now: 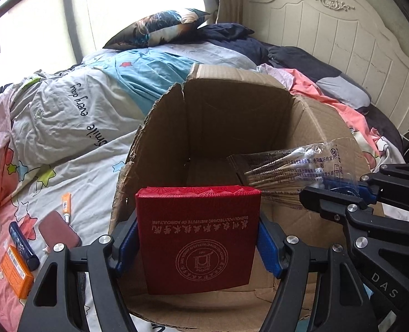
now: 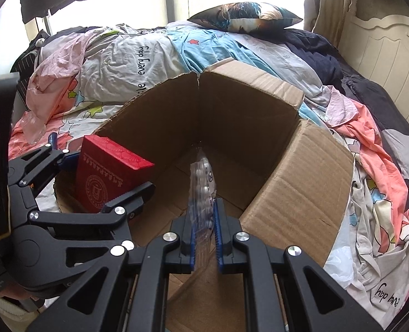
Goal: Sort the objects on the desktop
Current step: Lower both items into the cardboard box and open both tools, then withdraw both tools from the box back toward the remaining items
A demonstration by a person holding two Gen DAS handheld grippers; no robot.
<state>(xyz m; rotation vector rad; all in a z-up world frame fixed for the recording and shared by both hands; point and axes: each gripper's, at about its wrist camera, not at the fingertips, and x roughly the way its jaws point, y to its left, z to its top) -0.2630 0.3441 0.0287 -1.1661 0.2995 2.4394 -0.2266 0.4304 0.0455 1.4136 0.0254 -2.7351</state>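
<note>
An open cardboard box [image 1: 226, 116] stands on the bed; it also shows in the right wrist view [image 2: 262, 116]. My left gripper [image 1: 197, 238] is shut on a red box [image 1: 198, 238] with a round emblem and holds it over the cardboard box's near edge; the red box also shows in the right wrist view [image 2: 107, 174]. My right gripper [image 2: 204, 221] is shut on a clear bag of cotton swabs [image 2: 201, 182] and holds it over the box's inside. The bag [image 1: 295, 166] and the right gripper [image 1: 340, 196] show at the right in the left wrist view.
On the bedsheet at left lie an orange carton [image 1: 16, 271], a dark blue tube [image 1: 23, 244], a maroon case [image 1: 59, 229] and a small orange tube [image 1: 66, 204]. Rumpled quilts [image 1: 74, 116], a pillow [image 1: 157, 27] and a white headboard [image 1: 342, 36] surround the box.
</note>
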